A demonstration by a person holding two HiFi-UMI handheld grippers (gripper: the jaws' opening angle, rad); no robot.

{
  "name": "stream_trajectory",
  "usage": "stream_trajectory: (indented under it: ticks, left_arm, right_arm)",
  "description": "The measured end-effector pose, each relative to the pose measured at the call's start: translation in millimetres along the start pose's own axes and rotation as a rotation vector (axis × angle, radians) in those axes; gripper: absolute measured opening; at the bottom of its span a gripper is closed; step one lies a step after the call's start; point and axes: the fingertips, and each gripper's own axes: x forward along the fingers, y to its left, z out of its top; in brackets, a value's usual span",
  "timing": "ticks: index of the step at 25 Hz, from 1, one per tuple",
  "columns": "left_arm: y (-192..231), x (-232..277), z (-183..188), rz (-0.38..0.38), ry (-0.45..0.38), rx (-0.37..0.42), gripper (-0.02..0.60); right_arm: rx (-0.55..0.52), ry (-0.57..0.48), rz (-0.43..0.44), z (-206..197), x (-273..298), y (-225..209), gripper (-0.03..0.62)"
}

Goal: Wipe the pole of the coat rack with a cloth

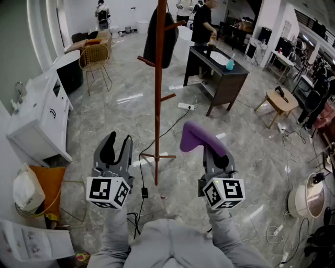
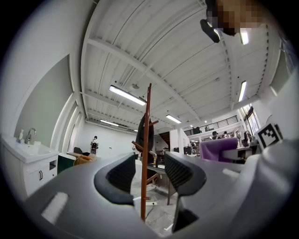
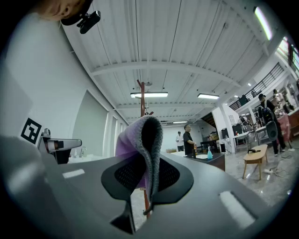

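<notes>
Jaws on the right gripper [image 1: 218, 155] are clamping the purple cloth [image 1: 198, 137]; those on the left gripper [image 1: 118, 142] are gaping, empty. Ahead, between both grippers, the upright pole [image 1: 158, 94] is standing just left of the cloth.

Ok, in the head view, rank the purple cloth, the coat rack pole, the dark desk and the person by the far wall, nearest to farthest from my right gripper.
1. purple cloth, held in the right gripper.
2. coat rack pole, ahead and left.
3. dark desk, beyond, on the right.
4. person by the far wall, top left.
</notes>
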Motion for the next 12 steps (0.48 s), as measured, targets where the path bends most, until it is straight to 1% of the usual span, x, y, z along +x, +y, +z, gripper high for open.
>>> stream_trajectory:
  ticks: [6, 12]
  left_arm:
    - [4.0, 0.6, -5.0, -0.001, 0.004, -0.002, 0.204]
    - [7.2, -0.3, -2.7, -0.002, 0.0, -0.003, 0.204]
  right_arm:
    - [0.002, -0.001, 0.0, -3.6, 4.3, 2.1, 0.044]
    - [0.001, 0.0, -0.003, -3.3, 5.2, 5.2, 0.044]
